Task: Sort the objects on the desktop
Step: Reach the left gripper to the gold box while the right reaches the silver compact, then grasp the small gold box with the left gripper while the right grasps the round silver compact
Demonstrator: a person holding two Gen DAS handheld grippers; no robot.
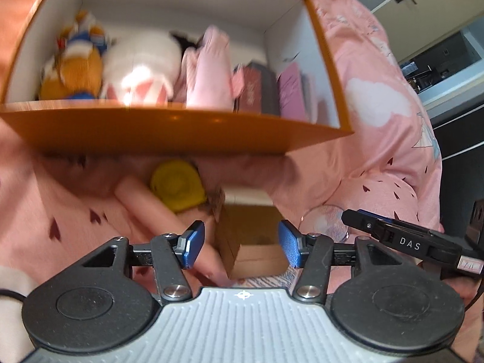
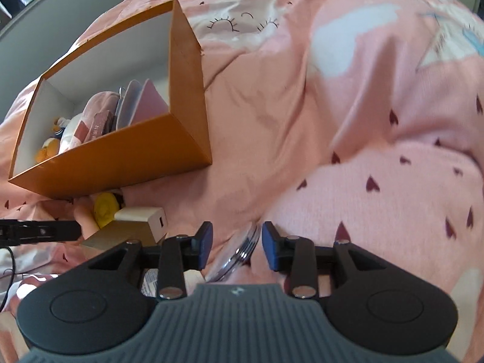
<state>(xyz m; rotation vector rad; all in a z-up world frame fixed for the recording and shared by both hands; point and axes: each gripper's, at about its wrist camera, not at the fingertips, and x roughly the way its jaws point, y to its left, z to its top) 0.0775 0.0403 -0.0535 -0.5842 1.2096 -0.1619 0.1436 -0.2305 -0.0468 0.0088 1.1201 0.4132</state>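
small cardboard box [image 1: 254,242] between spread left fingers [image 1: 193,243], right fingers [image 2: 205,243] apart astride glass disc [image 2: 239,254], both tilted down

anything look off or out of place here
Yes. The orange box sits tilted on the rumpled pink bedding, with toys and booklets heaped inside. A small kraft box, a yellow roll and a pink tube still lie loose outside it, tucked against its front wall.
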